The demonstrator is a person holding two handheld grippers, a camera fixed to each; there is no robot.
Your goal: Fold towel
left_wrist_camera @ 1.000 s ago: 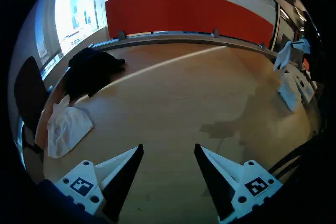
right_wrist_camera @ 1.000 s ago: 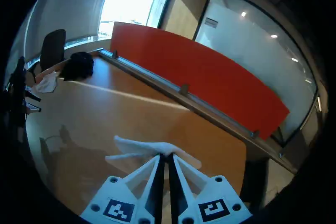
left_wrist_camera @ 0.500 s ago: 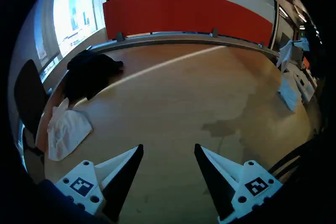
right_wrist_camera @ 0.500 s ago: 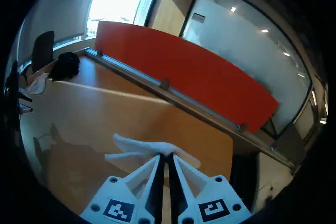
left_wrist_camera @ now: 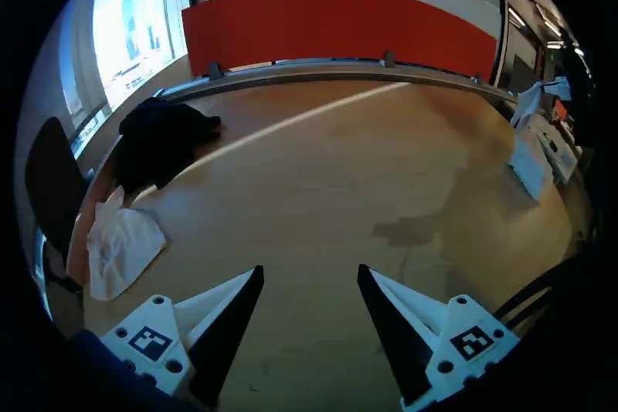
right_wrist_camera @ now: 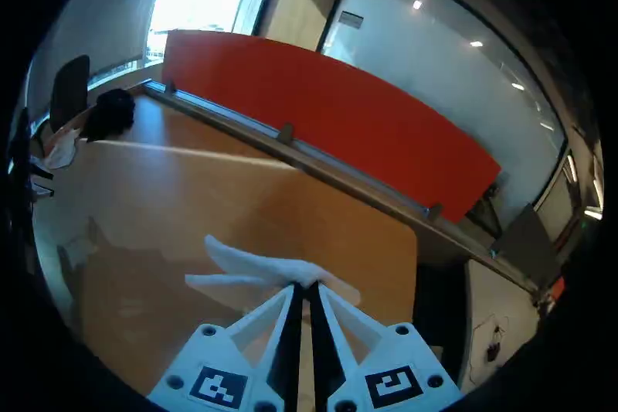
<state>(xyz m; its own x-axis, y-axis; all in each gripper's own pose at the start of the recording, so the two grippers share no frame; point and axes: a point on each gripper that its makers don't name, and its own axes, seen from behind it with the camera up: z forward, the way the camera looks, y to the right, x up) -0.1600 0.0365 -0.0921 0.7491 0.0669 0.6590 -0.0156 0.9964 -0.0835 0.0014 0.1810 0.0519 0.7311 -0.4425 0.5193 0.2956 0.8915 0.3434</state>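
The right gripper has its jaws closed on a white towel, with both fingers pinching a bunched fold. The towel fans forward and to the left from the fingertips, over the table, toward its right edge. Whether the towel touches the wood cannot be told.

The left gripper has its jaws wide apart with nothing between them. It is above bare wood by the table's near edge.

A red divider runs along the table's far edge on a grey rail. Toward the far left corner lies a black cloth. Nearer than it, at the left edge, lies a crumpled white cloth. A dark chair stands just beyond that edge. Behind the table are a bright window and a glass wall.
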